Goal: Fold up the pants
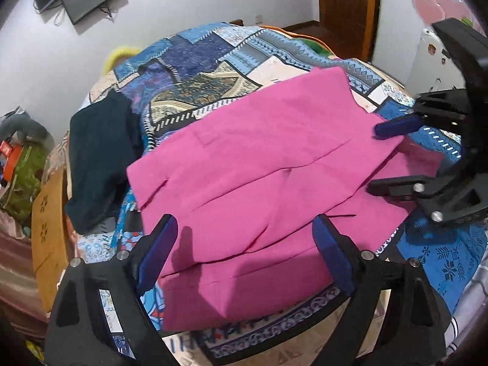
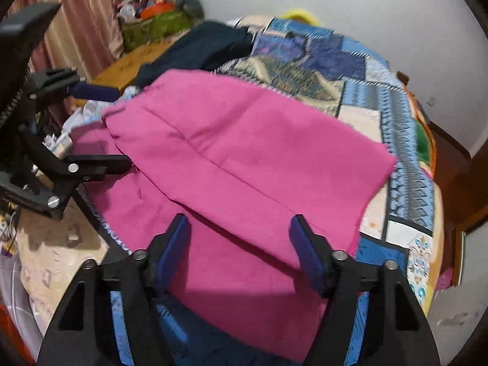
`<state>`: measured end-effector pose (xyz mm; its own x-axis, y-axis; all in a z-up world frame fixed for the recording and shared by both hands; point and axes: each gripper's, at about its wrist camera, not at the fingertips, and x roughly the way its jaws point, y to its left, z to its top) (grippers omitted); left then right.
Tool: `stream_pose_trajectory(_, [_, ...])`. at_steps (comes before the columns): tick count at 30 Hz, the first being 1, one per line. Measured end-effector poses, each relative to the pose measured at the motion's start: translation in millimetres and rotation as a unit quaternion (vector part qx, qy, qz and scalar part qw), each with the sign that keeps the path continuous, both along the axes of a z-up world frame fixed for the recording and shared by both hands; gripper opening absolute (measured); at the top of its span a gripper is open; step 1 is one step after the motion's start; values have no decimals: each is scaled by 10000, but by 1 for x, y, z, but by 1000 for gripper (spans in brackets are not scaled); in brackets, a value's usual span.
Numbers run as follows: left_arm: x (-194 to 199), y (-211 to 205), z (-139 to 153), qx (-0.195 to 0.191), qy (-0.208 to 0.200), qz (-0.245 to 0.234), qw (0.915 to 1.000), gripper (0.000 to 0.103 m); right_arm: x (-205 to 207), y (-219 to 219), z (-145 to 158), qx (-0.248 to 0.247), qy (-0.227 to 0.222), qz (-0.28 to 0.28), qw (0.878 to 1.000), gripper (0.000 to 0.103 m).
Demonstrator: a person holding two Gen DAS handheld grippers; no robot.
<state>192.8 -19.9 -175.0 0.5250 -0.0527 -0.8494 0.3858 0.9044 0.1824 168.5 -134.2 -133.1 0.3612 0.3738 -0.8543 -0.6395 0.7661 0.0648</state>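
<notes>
Pants (image 1: 259, 164), pink, lie folded over on the patterned quilt (image 1: 195, 61), directly ahead of and partly beneath both claws. Left gripper (image 1: 244, 253): jaws spread wide, nothing between the pads, cloth just below the tips. Right gripper (image 2: 241, 250): jaws apart, gripping nothing, hovering over the near fold. Dark garment (image 1: 100, 158) lies beyond the pants, at the left claw's far left, apart from them.

Risk, as judged: upper layer sits skewed on the lower one; a pinch catching only one layer would drag the fold open. Quilt could also be snagged with the cloth.

No legible writing or brands.
</notes>
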Motion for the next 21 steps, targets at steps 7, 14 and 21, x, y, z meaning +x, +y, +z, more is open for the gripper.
stream_pose_trajectory(7, [7,-1,-4,-165,191,-82,9996,90,9,7,-3,132,300,290,9990,7])
stream_pose_trajectory(14, [7,-5,-6,93,-105,-76,9999,64,7,-2,23,623,-95,48,9980,4])
stream_pose_trajectory(21, [5,6,12,-88,-393,145,9991,14,0,-6,40,827,-238,34,9963,4])
